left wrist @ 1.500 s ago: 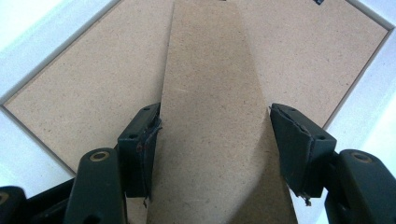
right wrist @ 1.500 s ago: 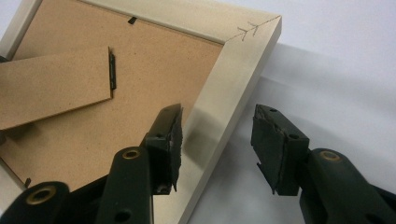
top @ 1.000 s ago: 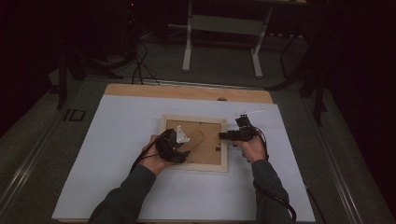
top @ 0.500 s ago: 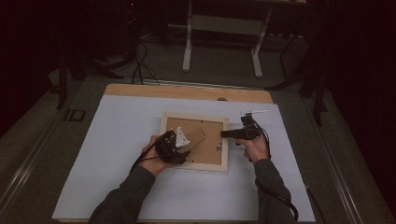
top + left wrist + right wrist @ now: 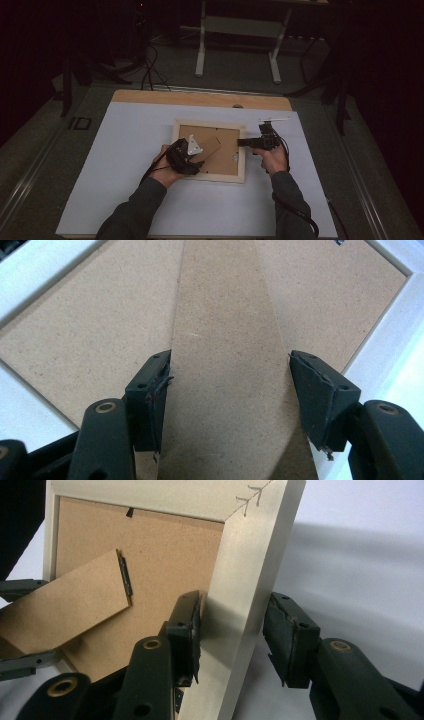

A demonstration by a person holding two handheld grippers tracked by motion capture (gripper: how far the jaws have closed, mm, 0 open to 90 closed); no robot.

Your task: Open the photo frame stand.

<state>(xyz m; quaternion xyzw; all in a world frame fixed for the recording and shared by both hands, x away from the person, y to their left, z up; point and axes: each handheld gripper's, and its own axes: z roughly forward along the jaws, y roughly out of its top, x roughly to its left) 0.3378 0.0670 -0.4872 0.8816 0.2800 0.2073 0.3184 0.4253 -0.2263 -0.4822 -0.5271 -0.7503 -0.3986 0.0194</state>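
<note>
A pale wooden picture frame (image 5: 207, 123) lies face down on the white table, its brown fibreboard back (image 5: 100, 315) up. A hinged stand leg (image 5: 212, 146) rises off the back. My left gripper (image 5: 196, 153) holds that stand leg (image 5: 230, 340); in the left gripper view its jaws (image 5: 230, 390) press on the leg's two edges. My right gripper (image 5: 242, 142) is at the frame's right rail. In the right gripper view its jaws (image 5: 232, 625) clamp the rail (image 5: 240, 580), one inside and one outside. The lifted stand leg (image 5: 65, 605) shows there too.
The white table top (image 5: 125, 165) has a wooden strip along its far edge (image 5: 200, 97). A thin white strip (image 5: 274, 119) lies just beyond the right hand. A metal stand (image 5: 237, 25) is on the dark floor behind the table.
The right hand and its gripper have shifted a little to the right along the frame's right rail. The left gripper stays on the stand leg.
</note>
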